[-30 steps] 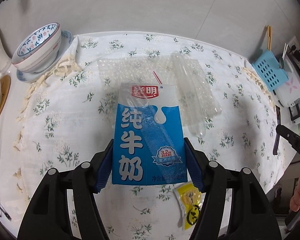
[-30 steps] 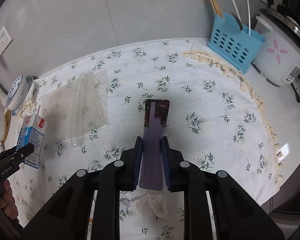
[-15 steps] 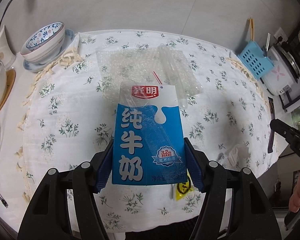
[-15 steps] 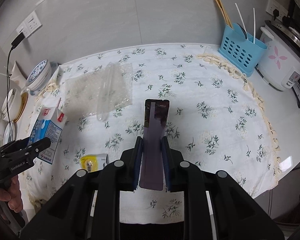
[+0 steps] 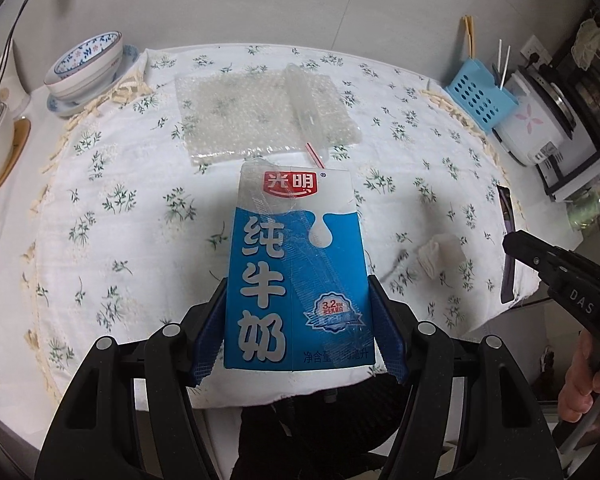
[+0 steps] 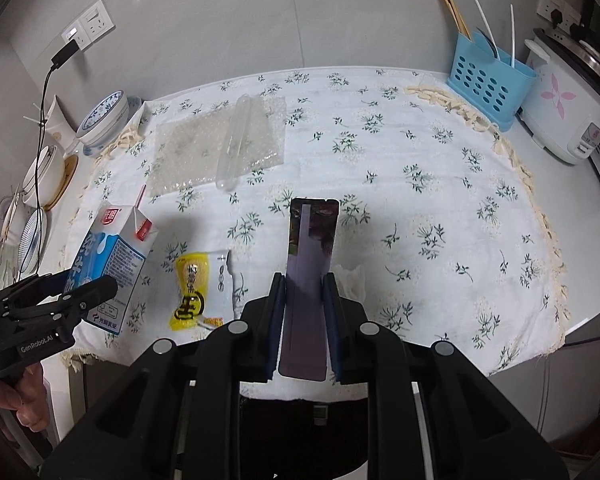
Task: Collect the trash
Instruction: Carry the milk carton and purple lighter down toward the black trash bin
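At nine o'clock in the right wrist view the left tongs were clamped on the milk carton, pads pressing its two side walls low down, the carton lifted clear of the tabletop near its front edge. The risk there looked like a crushed box: too hard a squeeze on thin card could push leftover milk up the red straw onto the cloth. Next, at seven o'clock, the yellow snack wrapper lay flat on the cloth, not yet picked up, and a thin film like that could slide away from closing pads. Behind it at eleven o'clock the bubble wrap sheet lay with a clear tube across it; lifting the sheet would probably roll the tube off. In the middle the right tongs were clamped on a dark purple wrapper, standing upright and gripped only at its lower part, so it might bend or slip. A crumpled tissue lay just to their right, partly hidden
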A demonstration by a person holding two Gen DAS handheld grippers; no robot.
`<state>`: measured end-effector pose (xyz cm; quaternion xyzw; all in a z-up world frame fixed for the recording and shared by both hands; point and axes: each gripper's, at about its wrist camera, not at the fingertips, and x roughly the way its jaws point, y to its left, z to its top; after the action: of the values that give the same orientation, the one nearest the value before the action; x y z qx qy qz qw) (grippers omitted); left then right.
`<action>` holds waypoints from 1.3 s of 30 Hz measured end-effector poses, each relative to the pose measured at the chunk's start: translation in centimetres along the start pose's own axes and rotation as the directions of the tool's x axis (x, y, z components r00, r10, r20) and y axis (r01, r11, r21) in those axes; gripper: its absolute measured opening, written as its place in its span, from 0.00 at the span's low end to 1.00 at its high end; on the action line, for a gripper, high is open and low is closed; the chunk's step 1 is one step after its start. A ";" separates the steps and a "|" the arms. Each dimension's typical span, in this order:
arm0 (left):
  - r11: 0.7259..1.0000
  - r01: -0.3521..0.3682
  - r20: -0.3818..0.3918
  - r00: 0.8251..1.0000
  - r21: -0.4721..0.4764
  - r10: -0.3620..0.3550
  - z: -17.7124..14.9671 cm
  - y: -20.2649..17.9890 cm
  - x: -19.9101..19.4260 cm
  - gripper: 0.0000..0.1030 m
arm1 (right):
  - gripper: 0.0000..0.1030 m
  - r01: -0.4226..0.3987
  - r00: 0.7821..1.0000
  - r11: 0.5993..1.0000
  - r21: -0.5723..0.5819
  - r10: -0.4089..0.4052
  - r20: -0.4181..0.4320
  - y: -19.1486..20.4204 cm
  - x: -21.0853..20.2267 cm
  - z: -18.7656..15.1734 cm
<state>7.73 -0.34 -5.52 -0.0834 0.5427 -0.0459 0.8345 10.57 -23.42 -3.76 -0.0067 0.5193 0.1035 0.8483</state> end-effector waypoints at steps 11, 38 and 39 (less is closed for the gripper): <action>1.000 -0.018 -0.022 1.000 0.009 0.018 -4.0 -2.0 -0.3 0.62 | 0.18 -0.017 0.999 1.000 0.004 0.017 -0.036 -1.1 -0.2 -3.7; 0.999 -0.040 -0.082 0.996 -0.011 0.039 -14.1 -5.5 1.7 0.62 | 0.18 -0.042 0.991 0.999 -0.014 0.040 -0.127 -3.4 -0.1 -14.5; 0.999 -0.040 -0.086 0.996 -0.011 0.039 -14.5 -5.6 1.9 0.62 | 0.18 -0.042 0.991 0.999 -0.017 0.040 -0.131 -3.5 0.1 -15.0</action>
<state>-4.64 -7.49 -11.93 -0.0760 0.5798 -0.0296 0.8107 -1.96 -28.59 -11.08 -0.0111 0.5728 0.1254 0.8099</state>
